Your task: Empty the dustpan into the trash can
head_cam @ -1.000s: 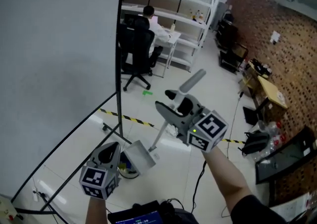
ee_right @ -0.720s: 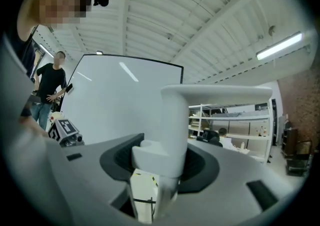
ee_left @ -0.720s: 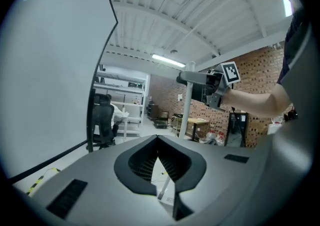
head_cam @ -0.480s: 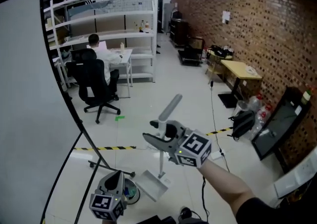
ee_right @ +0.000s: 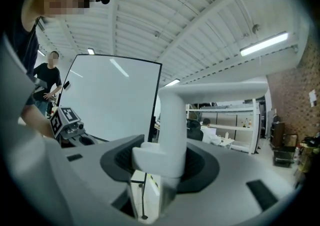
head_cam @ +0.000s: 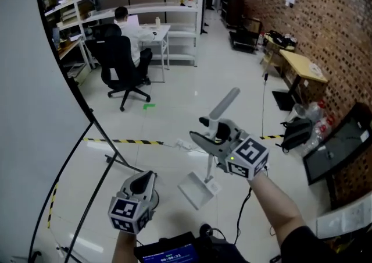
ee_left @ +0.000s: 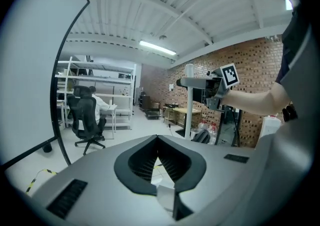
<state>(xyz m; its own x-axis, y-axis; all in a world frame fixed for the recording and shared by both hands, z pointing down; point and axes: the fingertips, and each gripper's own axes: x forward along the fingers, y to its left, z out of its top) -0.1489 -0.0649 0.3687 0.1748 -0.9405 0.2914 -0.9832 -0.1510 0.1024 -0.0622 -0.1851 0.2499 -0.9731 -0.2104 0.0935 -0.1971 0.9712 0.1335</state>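
Note:
A white dustpan (head_cam: pixel 196 190) hangs on an upright pole (head_cam: pixel 209 166) with a grey angled handle (head_cam: pixel 224 103). My right gripper (head_cam: pixel 212 137) is shut on that pole just under the handle, holding the pan above the floor. In the right gripper view the white pole (ee_right: pixel 172 130) fills the space between the pads. My left gripper (head_cam: pixel 142 183) hovers low to the pan's left, its jaw tips touching, holding nothing. From the left gripper view the pole (ee_left: pixel 189 105) and the right gripper (ee_left: pixel 217 87) stand ahead to the right. The trash can is hidden behind the left gripper.
A big whiteboard on a black stand (head_cam: pixel 35 110) fills the left. Yellow-black floor tape (head_cam: pixel 125 141) crosses ahead. A seated person on an office chair (head_cam: pixel 125 46) faces a desk by shelves. A wooden table (head_cam: pixel 302 67), bags (head_cam: pixel 296 131) and a floor cable (head_cam: pixel 241 209) lie right.
The head view swung right, away from the whiteboard. Both grippers travelled across the room with it, the dustpan still carried. The trash can seen below the left gripper earlier is now covered.

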